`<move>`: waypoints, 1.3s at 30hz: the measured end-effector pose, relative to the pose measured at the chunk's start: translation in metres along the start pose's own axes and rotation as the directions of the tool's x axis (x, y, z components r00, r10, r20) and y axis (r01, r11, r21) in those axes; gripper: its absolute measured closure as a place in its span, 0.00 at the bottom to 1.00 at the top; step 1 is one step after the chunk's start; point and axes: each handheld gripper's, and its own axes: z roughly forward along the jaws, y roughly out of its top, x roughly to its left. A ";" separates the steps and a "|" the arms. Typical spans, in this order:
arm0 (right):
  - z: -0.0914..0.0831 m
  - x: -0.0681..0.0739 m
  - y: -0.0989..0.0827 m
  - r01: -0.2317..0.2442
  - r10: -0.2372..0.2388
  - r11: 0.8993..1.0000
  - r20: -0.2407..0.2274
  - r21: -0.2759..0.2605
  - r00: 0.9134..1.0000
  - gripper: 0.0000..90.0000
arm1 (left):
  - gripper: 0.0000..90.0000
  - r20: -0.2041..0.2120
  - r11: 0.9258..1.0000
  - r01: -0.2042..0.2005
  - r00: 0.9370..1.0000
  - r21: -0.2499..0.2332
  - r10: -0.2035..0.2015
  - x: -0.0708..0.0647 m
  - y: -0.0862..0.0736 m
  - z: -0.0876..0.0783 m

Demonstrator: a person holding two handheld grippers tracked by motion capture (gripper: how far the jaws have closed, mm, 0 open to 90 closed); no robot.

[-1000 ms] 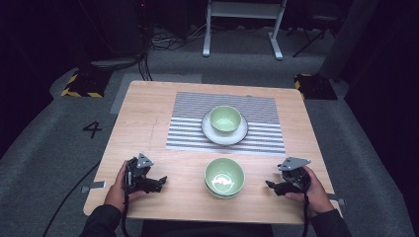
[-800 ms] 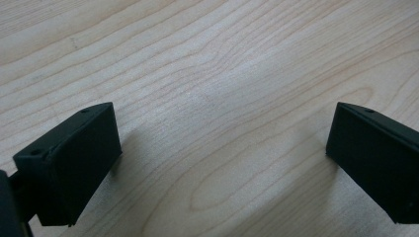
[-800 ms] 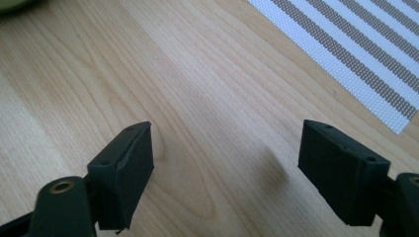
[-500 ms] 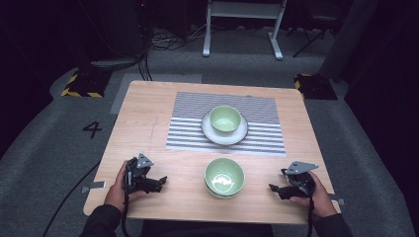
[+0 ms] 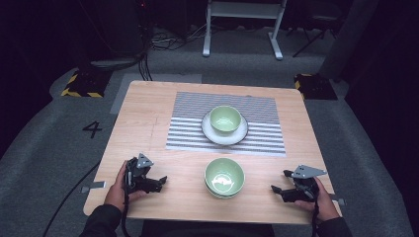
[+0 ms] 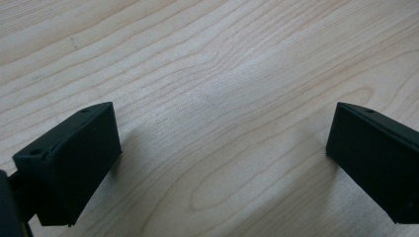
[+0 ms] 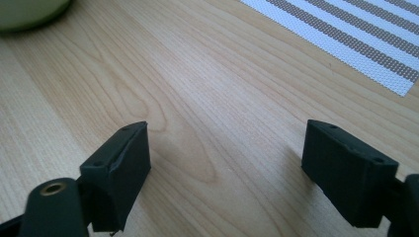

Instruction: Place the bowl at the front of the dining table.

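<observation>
The near green bowl [image 5: 225, 176] sits by the table's [image 5: 148, 123] front edge, between the two grippers — a careless sideways reach could knock it off. Left gripper [image 5: 159, 183] and right gripper [image 5: 276, 190] both gape wide, holding nothing. The far bowl [image 5: 226, 119] rests on a plate [image 5: 211, 134] on the striped mat [image 5: 188, 118] — likely to slide if bumped.

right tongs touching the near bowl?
Apart. The high view shows bare table between the right tongs and the near bowl; in the right gripper view the open jaws hold nothing, the bowl far off.
</observation>
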 end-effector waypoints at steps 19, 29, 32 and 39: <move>0.000 0.002 0.000 -0.014 0.014 1.000 0.019 0.001 1.000 0.18 | 0.00 0.007 1.000 -0.005 1.000 0.002 0.005 0.000 0.001 0.000; 0.000 0.001 0.000 -0.016 0.016 1.000 0.018 0.002 1.000 0.18 | 0.00 0.006 1.000 -0.006 1.000 0.002 0.006 0.000 0.001 0.000; 0.000 0.001 0.000 -0.016 0.016 1.000 0.019 0.002 1.000 0.18 | 0.00 0.006 1.000 -0.005 1.000 0.002 0.005 0.000 0.001 0.000; 0.000 0.001 0.000 -0.017 0.017 1.000 0.018 0.002 1.000 0.18 | 0.00 0.006 1.000 -0.005 1.000 0.002 0.005 0.000 0.001 0.000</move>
